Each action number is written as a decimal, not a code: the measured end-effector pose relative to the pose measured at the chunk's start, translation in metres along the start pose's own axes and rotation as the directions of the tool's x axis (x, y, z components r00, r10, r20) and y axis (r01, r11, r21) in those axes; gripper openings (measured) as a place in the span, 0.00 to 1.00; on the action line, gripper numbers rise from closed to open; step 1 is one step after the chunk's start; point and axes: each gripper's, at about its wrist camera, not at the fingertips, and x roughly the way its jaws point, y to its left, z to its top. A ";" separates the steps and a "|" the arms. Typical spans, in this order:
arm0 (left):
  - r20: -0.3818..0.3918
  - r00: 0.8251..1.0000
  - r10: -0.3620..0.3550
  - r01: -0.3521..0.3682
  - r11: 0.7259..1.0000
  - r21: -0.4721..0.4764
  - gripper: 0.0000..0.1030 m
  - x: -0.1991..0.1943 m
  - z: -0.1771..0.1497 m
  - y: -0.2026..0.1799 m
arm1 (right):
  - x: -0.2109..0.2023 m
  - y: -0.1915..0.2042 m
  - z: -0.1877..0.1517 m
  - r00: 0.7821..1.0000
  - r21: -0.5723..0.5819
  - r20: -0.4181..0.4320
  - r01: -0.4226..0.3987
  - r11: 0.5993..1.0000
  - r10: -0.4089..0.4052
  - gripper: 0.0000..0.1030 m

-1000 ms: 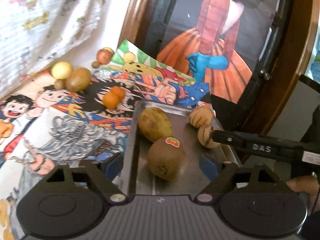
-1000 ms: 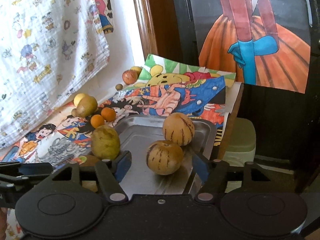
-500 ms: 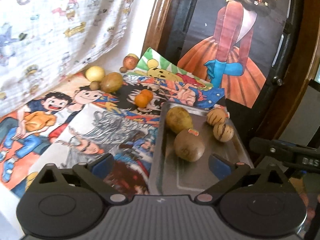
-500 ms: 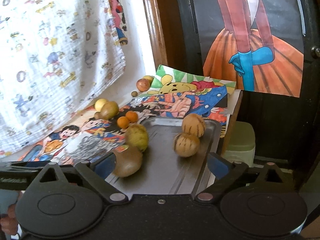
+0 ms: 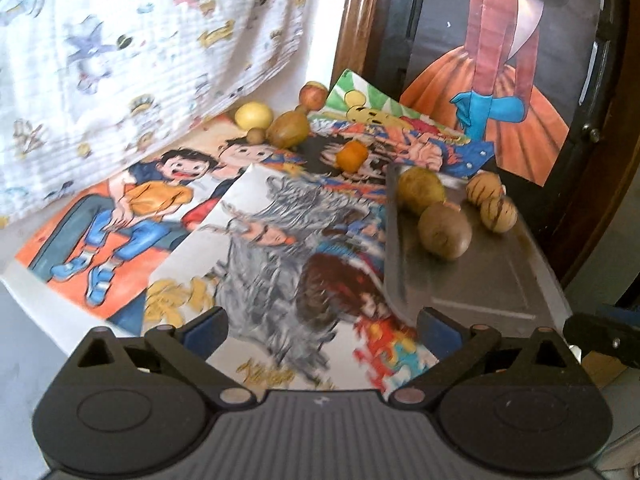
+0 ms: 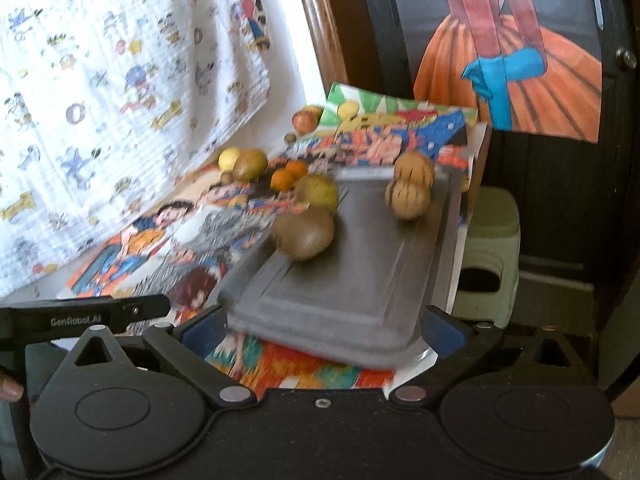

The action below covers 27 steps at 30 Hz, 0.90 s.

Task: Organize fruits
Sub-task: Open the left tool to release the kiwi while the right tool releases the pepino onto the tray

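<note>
Four fruits sit on the metal tray (image 5: 500, 276): a brown kiwi (image 5: 445, 231), a yellow-green fruit (image 5: 421, 191) touching it, and two striped round fruits (image 5: 491, 196) close together near the far corner. More fruit waits on the tabletop (image 5: 24, 320) by the wall: two little oranges (image 6: 289, 174), a yellow fruit (image 5: 253, 115), a brown-green fruit (image 5: 287, 129) and a reddish one (image 5: 313, 95) farther back. The next job looks like bringing one of these over to the tray. To do it well, go for the oranges, since they are nearest the tray. Come at one from above, put a finger on each side of it, and squeeze gently so it does not pop out or roll. The two oranges touch, so take the one with more room around it. Set it down in the bare near part of the tray, away from the others, so nothing gets bumped. The left tool (image 5: 322, 326) is held low over the colourful drawings (image 5: 168, 204), just left of the tray, with its fingers wide apart and nothing between them. The right tool (image 6: 325, 326) is at the tray's near end, fingers also wide apart and empty, pointing along the tray.
</note>
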 end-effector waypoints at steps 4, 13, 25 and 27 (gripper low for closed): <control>-0.006 1.000 0.005 -0.005 1.000 -0.010 1.00 -0.006 -0.007 0.009 | 0.001 0.009 -0.014 0.999 0.028 -0.047 -0.010 1.000 0.012 0.99; -0.003 0.999 0.054 -0.054 0.998 -0.018 1.00 -0.019 -0.016 0.024 | 0.005 0.030 -0.024 0.993 0.031 -0.105 -0.048 0.998 0.051 0.99; 0.000 0.993 0.121 -0.121 0.991 -0.060 1.00 -0.027 -0.014 0.050 | 0.010 0.062 -0.007 0.984 -0.024 -0.115 -0.140 0.990 0.136 0.99; 0.002 0.991 0.131 -0.131 0.989 -0.067 1.00 -0.028 -0.010 0.057 | 0.013 0.068 -0.001 0.981 -0.026 -0.120 -0.155 0.987 0.151 0.99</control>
